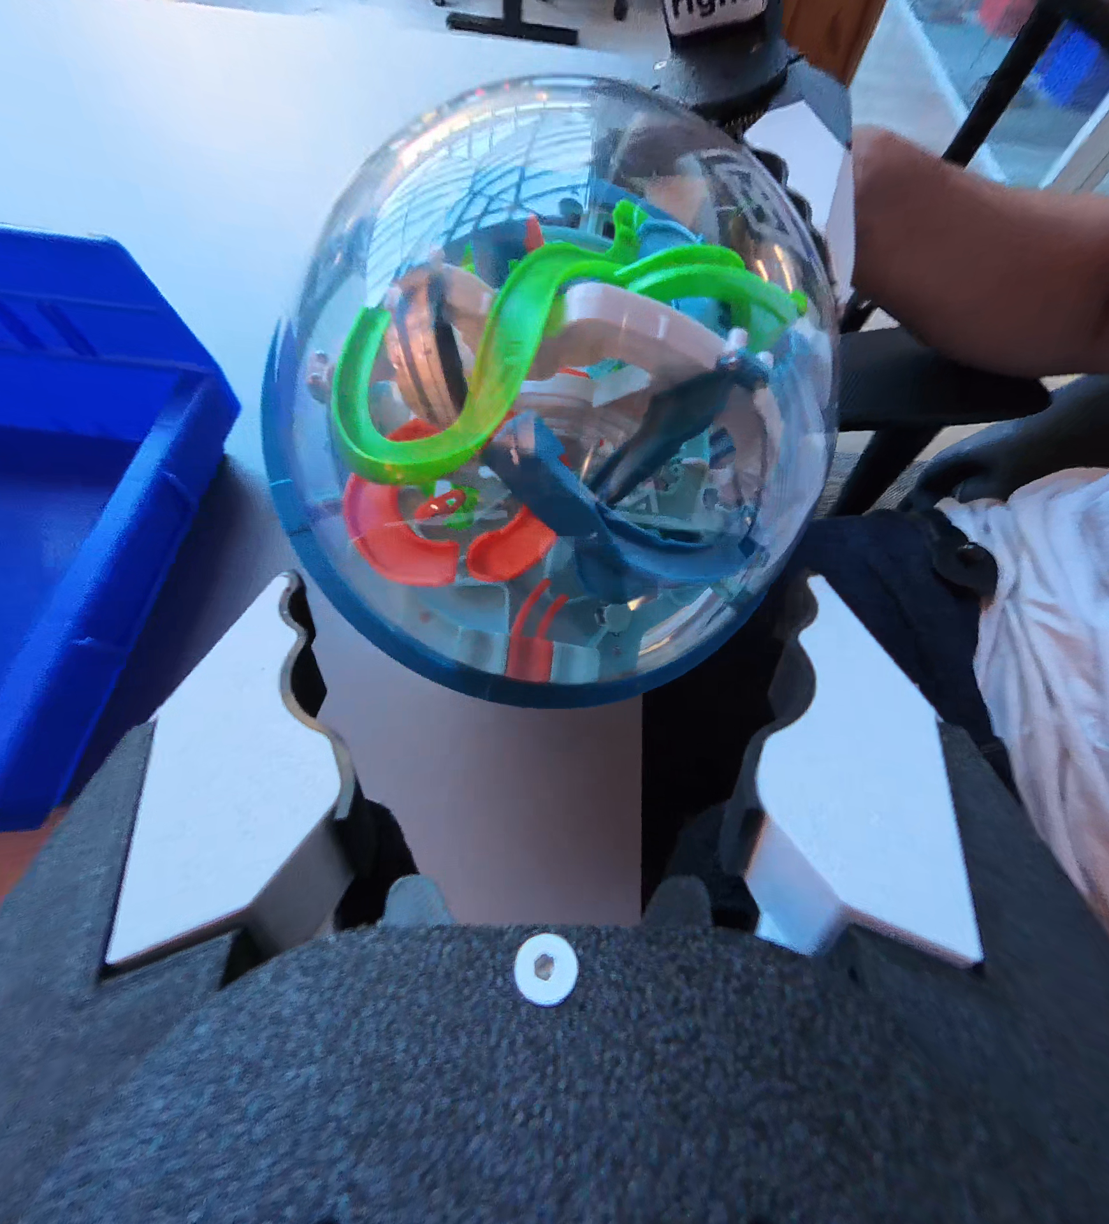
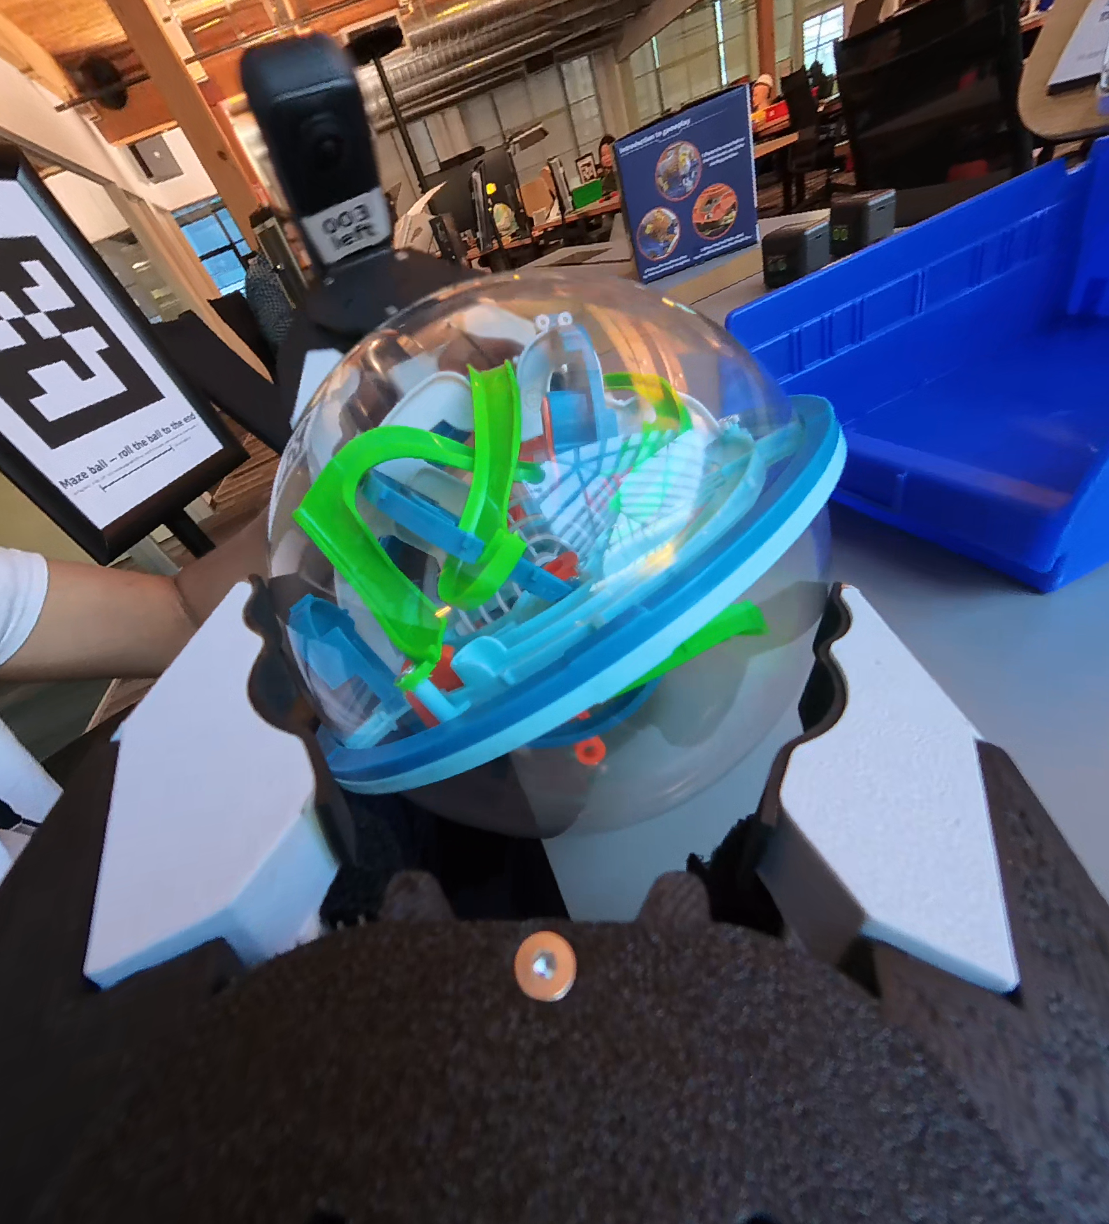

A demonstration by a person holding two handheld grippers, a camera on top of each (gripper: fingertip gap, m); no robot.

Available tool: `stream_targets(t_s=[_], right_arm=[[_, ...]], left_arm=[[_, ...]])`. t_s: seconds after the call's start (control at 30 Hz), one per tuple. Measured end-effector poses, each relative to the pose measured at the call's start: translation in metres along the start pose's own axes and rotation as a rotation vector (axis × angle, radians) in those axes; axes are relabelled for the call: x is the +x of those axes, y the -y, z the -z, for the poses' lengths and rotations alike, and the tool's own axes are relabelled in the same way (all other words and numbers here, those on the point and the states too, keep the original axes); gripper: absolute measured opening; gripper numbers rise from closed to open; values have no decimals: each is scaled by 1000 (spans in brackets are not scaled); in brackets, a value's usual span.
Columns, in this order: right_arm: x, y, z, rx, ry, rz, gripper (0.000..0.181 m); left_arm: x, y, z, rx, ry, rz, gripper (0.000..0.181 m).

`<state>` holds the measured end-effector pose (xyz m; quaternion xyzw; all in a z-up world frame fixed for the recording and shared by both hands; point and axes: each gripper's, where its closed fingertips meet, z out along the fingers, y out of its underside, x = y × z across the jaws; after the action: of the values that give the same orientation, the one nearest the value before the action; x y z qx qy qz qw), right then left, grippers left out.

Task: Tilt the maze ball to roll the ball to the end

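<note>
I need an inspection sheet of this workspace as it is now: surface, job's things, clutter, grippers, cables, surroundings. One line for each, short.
Surface: pale grey table, bare where it shows.
Job's things: maze ball, clear sphere with green, blue and orange tracks, held off the table between both grippers; the small ball inside cannot be made out.
Clutter: blue bin, open and seemingly empty, beside the sphere.
Grippers: left gripper and right gripper each have fingers against opposite sides of the sphere.
Cables: nothing seen.
Surroundings: framed marker sign on a stand, blue poster board, office desks behind.
</note>
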<state>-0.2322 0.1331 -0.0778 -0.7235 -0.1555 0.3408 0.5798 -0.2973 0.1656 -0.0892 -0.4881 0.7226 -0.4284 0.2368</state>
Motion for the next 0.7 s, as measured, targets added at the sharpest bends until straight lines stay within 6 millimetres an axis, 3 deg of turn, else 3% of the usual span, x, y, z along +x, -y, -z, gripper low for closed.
stream_targets(t_s=[0.3, 0.7], right_arm=[[-1, -3, -5, -35, 42, 70, 153], [-3, 2, -2, -39, 34, -4, 153]], left_arm=[[-2, -13, -23, -33, -208, 176, 159], [2, -15, -25, -7, -98, 156, 158]])
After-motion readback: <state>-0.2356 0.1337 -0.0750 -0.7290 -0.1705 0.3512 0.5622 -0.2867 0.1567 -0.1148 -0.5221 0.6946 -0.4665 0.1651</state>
